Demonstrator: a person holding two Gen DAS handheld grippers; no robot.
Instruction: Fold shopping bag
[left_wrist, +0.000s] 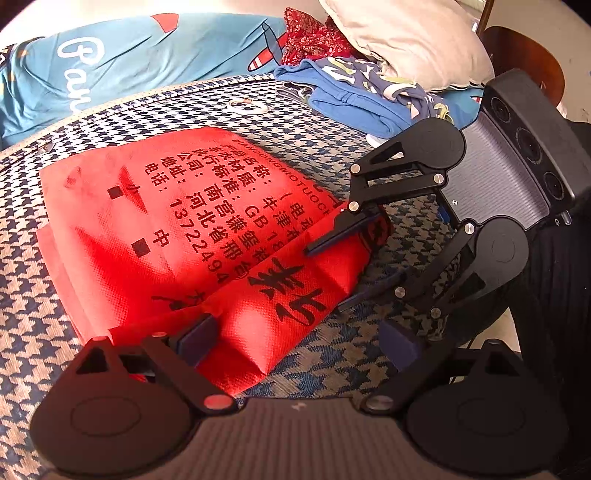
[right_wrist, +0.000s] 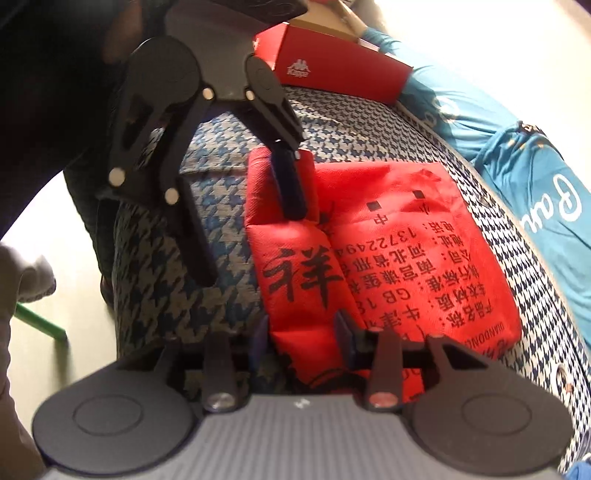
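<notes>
A red non-woven shopping bag (left_wrist: 177, 229) with black print lies partly folded on a houndstooth cushion (left_wrist: 44, 325). Its near long edge is rolled into a puffy fold (right_wrist: 295, 273). My left gripper (left_wrist: 297, 341) is open wide: one finger (right_wrist: 291, 184) rests on the end of the fold, the other stands off the bag over the cushion. My right gripper (right_wrist: 301, 336) holds the other end of the fold, with red fabric filling the gap between its pads. In the left wrist view the right gripper (left_wrist: 325, 280) shows one finger on top of the fold and one at its outer edge.
A teal printed garment (left_wrist: 122, 62), a blue patterned garment (left_wrist: 362, 99), a red floral cloth (left_wrist: 314, 35) and a beige pillow (left_wrist: 406, 37) lie beyond the bag. A red shoebox (right_wrist: 332, 62) sits at the cushion's far end. The cushion's edge drops to pale floor (right_wrist: 70, 258).
</notes>
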